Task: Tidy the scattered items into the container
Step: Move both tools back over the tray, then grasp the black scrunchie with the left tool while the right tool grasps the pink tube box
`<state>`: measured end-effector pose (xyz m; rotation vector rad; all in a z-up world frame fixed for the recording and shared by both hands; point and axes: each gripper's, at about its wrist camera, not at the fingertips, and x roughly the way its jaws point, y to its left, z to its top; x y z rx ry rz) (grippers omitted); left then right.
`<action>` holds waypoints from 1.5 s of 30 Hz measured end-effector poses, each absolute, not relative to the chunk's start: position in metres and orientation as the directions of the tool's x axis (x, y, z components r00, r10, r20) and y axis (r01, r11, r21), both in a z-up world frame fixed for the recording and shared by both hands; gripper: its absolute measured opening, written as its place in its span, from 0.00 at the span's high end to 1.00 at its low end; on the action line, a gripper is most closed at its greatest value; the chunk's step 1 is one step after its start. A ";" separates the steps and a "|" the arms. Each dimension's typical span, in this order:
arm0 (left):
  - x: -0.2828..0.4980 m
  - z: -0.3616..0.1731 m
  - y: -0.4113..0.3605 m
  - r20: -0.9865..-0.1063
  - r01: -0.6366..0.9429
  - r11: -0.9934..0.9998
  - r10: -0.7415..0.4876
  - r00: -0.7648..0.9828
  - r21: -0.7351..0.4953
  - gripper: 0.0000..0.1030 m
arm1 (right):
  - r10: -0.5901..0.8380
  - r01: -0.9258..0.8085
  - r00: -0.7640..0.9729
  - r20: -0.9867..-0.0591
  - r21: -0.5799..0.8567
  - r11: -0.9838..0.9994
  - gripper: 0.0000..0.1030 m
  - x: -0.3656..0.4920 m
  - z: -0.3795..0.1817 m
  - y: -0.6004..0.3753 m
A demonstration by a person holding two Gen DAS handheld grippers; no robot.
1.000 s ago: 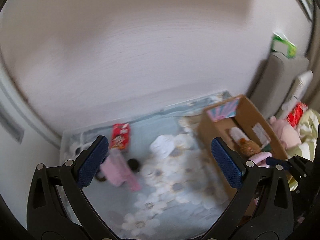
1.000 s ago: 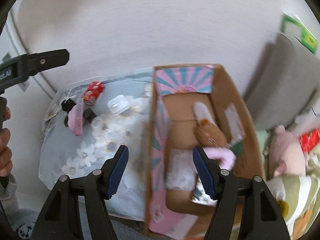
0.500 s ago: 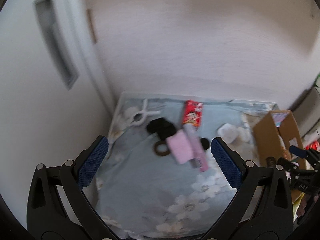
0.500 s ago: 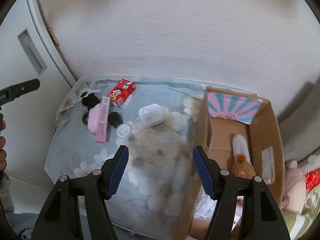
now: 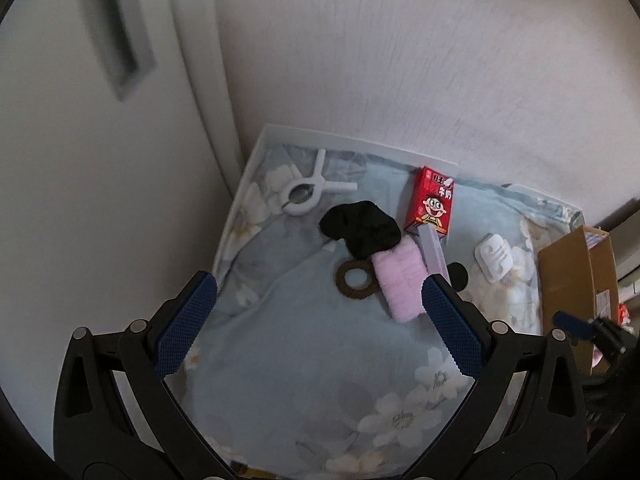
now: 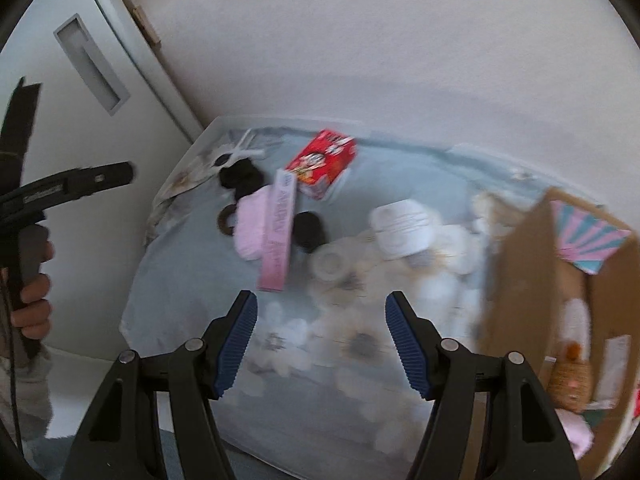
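At the bottom of the left wrist view the left gripper (image 5: 316,320) stands with its blue pads wide apart and nothing between them, hanging over bare floral cloth (image 5: 304,380); the right gripper (image 6: 320,340), low in the right wrist view, is likewise parted at a middling width and empty. Just beyond the left gripper's fingers, around the middle of the frame, lies the nearest cluster: a brown ring (image 5: 355,279), a pink fluffy pad (image 5: 402,280) touching a slim lilac-pink box (image 5: 434,252), and a small black disc (image 5: 457,275) just beside them. A black scrunchie (image 5: 360,229) overlaps the pad's far end. Further back sit a red carton with a cartoon face (image 5: 430,200) and, toward the upper left of the cloth, a white clip (image 5: 304,196); right of centre is a white plastic piece (image 5: 495,256). The right view adds a clear round lid-like thing (image 6: 330,264), too blurred to name. The cardboard box (image 6: 516,272), the container, stands at the right edge of both frames and already holds a brown plush toy (image 6: 570,376) and some pink and white pieces. So the job looks partly done: a few things are in, but most of the scatter is left on the cloth, and neither gripper has taken anything up.
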<state>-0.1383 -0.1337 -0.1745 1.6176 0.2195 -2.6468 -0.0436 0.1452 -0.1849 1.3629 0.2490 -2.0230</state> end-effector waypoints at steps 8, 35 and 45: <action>-0.192 -0.225 -0.117 -0.925 0.071 -0.989 0.093 -0.369 -0.128 0.01 | -0.468 0.676 -0.102 -0.878 0.284 -0.680 0.39 -0.049 -0.226 0.096; -0.235 -0.293 -0.092 -0.968 0.131 -0.988 0.044 -0.245 -0.078 0.65 | -0.501 0.690 0.021 -0.865 0.375 -0.619 0.80 -0.065 -0.273 0.061; -0.223 -0.278 -0.092 -0.957 0.145 -0.983 0.065 -0.282 -0.109 0.85 | -0.510 0.695 -0.002 -0.860 0.366 -0.619 0.88 -0.057 -0.266 0.069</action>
